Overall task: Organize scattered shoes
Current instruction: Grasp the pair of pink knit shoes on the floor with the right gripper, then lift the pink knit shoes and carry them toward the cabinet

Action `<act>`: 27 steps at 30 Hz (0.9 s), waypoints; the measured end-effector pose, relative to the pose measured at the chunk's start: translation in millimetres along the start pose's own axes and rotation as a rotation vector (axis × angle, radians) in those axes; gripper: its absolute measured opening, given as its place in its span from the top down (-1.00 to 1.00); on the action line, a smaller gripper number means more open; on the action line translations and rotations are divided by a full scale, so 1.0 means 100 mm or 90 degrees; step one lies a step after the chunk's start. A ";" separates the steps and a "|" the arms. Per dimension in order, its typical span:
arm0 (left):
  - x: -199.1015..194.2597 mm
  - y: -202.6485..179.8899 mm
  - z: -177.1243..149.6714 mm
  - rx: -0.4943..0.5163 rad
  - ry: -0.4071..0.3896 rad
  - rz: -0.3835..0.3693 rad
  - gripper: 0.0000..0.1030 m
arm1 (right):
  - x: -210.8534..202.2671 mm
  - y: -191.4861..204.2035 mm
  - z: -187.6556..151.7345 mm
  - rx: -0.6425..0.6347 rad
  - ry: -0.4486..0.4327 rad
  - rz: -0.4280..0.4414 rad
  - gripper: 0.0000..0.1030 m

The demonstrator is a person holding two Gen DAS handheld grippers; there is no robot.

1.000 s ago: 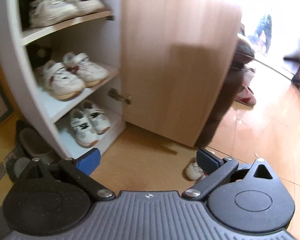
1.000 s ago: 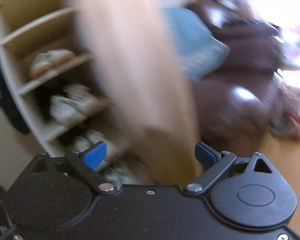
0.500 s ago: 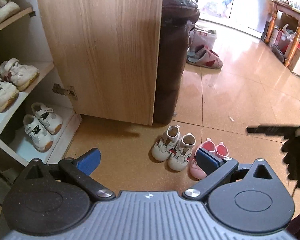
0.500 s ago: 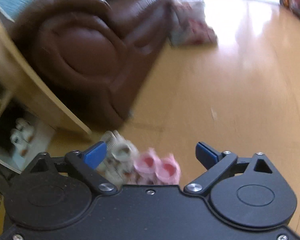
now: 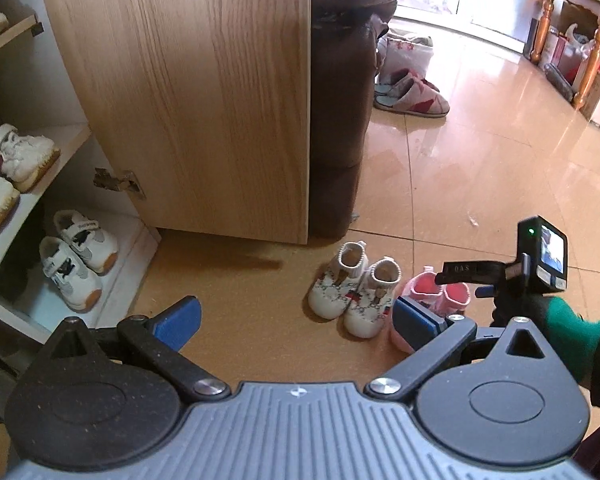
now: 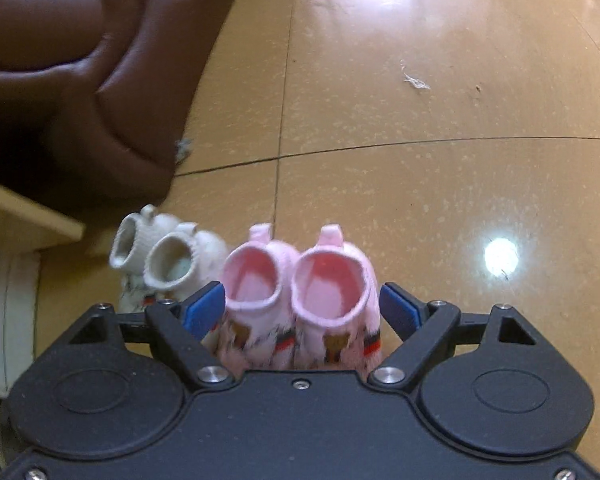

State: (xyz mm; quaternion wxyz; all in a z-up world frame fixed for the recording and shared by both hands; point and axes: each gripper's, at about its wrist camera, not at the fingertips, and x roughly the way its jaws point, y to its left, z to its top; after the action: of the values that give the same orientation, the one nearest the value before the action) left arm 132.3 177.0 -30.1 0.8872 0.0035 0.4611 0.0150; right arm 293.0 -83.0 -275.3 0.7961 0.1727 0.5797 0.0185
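Sunlight is glaring off the glossy tiled floor [image 6: 440, 168]. The sofa [image 6: 60, 80] is showing smooth brown leather, the cabinet door [image 5: 188, 92] matt wood grain, and the pink booties [image 6: 300, 280] soft knitted cloth.

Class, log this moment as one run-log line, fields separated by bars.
right gripper: jaws closing, straddling pink shoes, not gripping | left gripper: open, empty | white shoes: on floor

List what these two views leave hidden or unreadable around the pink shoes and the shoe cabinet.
- Pink shoes, right wrist view: toes hidden under the claw body; whether the pads touch them cannot be told.
- Pink shoes, left wrist view: partly covered by the left claw's pad and the right claw.
- White shoes, right wrist view: blurred, pattern unreadable.
- Shoe cabinet, left wrist view: upper shelves cut off by the frame edge.
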 end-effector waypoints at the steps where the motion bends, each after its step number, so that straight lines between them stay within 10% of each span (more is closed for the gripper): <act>1: 0.01 -0.01 0.01 -0.001 0.000 -0.005 -0.99 | 0.05 0.01 0.02 0.004 0.004 -0.006 -0.69; 27: 0.08 -0.03 0.04 -0.002 0.003 -0.025 -0.99 | 0.61 0.24 0.01 -0.098 0.081 -0.146 -0.41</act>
State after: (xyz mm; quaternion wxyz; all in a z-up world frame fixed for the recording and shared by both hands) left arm 140.2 174.2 -34.8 0.8864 -0.0069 0.4629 -0.0019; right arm 317.8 -46.2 -324.2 0.7657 0.0423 0.6416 -0.0169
